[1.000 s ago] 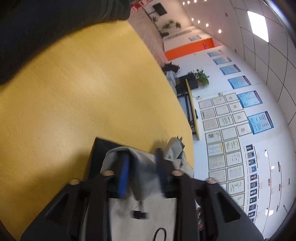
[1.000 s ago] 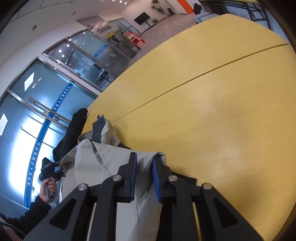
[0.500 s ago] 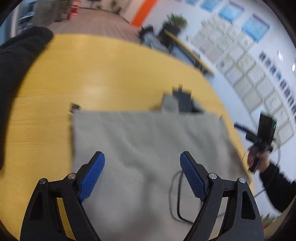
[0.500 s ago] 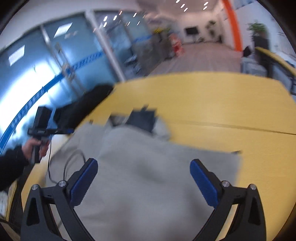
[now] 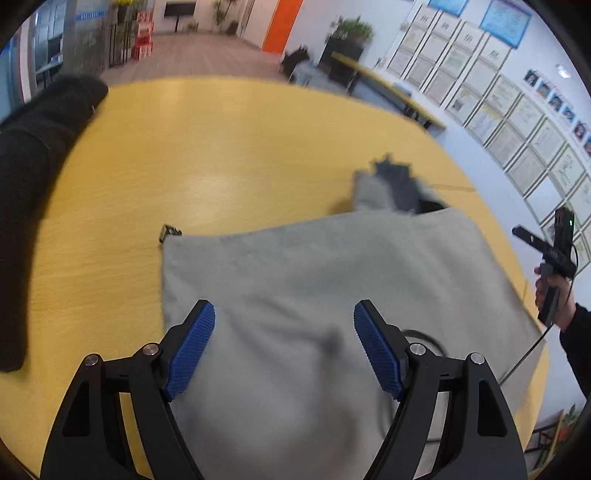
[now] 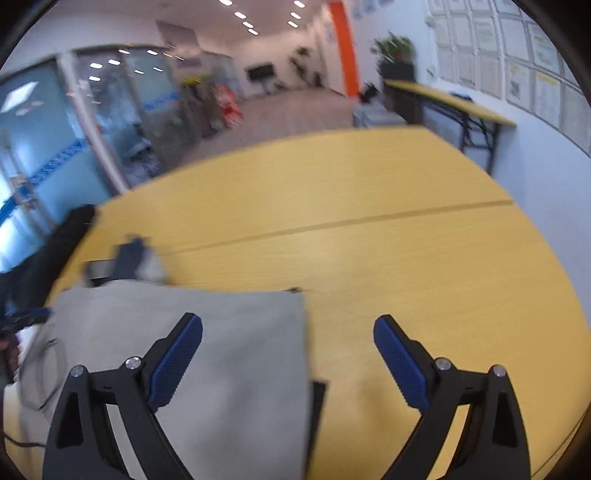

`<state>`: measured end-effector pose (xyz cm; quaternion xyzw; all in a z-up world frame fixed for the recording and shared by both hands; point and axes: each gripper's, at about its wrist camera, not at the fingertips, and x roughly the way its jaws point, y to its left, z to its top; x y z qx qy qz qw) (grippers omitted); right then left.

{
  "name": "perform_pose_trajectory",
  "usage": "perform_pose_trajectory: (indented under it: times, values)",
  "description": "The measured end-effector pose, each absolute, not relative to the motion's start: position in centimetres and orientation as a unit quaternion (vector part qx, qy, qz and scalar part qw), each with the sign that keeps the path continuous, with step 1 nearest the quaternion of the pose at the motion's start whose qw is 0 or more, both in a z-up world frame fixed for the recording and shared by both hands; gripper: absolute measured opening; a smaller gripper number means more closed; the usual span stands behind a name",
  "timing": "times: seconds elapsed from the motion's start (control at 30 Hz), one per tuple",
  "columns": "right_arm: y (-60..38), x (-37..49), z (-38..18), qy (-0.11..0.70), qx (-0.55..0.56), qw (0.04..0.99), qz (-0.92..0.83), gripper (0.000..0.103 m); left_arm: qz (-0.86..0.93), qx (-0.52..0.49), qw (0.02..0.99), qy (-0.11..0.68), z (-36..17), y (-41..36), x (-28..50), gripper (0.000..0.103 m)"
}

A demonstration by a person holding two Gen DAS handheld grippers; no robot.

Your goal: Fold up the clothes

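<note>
Left wrist view: the grey garment (image 5: 314,295) lies flat on the yellow table (image 5: 221,147), doubled over with a dark part (image 5: 400,184) poking out at its far edge; the left gripper (image 5: 283,347) hovers above it, fingers spread wide, holding nothing; risk judged: a cable (image 5: 424,336) lying on the cloth could snag in a fold. Right wrist view: the right gripper (image 6: 288,360) hangs spread and empty over the garment's right edge (image 6: 303,332); grabbing one layer only would undo the fold.

Yellow wooden worktop (image 6: 369,192); white wall of framed notices (image 5: 517,122), orange pillar (image 6: 345,48), glass doors (image 6: 44,147), ceiling spotlights (image 6: 240,14).
</note>
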<state>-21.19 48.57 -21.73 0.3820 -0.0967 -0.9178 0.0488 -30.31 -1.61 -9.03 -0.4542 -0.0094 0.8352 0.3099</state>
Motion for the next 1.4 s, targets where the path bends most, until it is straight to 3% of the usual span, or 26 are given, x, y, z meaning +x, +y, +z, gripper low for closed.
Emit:
perform_pose_trajectory:
  times: [0.13, 0.23, 0.37, 0.57, 0.63, 0.7, 0.9, 1.1, 1.17, 1.23, 1.4]
  values:
    - [48.8, -13.4, -16.6, -0.089, 0.327, 0.102, -0.935, 0.097, 0.862, -0.402, 0.307, 0.03, -1.3, -5.9, -24.0, 0.082]
    - [49.0, -7.6, -12.7, -0.082, 0.285, 0.142, -0.944, 0.099, 0.878, -0.375, 0.286, 0.08, 4.6, -10.1, -19.1, 0.098]
    - [53.1, -2.3, -11.9, -0.124, 0.308, 0.148, -0.932, 0.1, 0.875, -0.366, 0.283, 0.144, 6.8, -11.9, -16.5, 0.102]
    - [55.0, 3.1, -19.1, -0.258, 0.38, 0.084, -0.884, 0.1, 0.806, -0.379, 0.375, 0.258, -1.5, -2.0, -17.9, 0.101]
    - [53.8, 4.3, -22.3, -0.321, 0.393, 0.064, -0.859, 0.1, 0.773, -0.389, 0.411, 0.287, -5.6, 2.7, -18.5, 0.092]
    - [52.6, 4.8, -24.3, -0.352, 0.395, 0.042, -0.848, 0.1, 0.74, -0.397, 0.445, 0.31, -9.2, 6.3, -18.5, 0.086]
    - [50.4, 3.2, -29.3, -0.411, 0.424, 0.008, -0.807, 0.097, 0.7, -0.374, 0.5, 0.348, -13.5, 12.2, -17.8, 0.086]
    - [49.3, 1.2, -30.1, -0.421, 0.408, 0.006, -0.81, 0.064, 0.709, -0.364, 0.508, 0.326, -14.9, 13.0, -18.7, 0.098]
    - [49.8, 1.4, -29.2, -0.423, 0.38, -0.002, -0.822, 0.028, 0.717, -0.361, 0.502, 0.321, -15.1, 13.3, -18.6, 0.101]
    - [50.3, 1.7, -28.3, -0.424, 0.353, -0.01, -0.834, 0.01, 0.725, -0.356, 0.497, 0.318, -15.1, 13.9, -18.2, 0.102]
    - [51.6, 2.3, -25.9, -0.426, 0.282, -0.029, -0.859, 0.003, 0.744, -0.351, 0.477, 0.308, -14.9, 17.1, -16.2, 0.1]
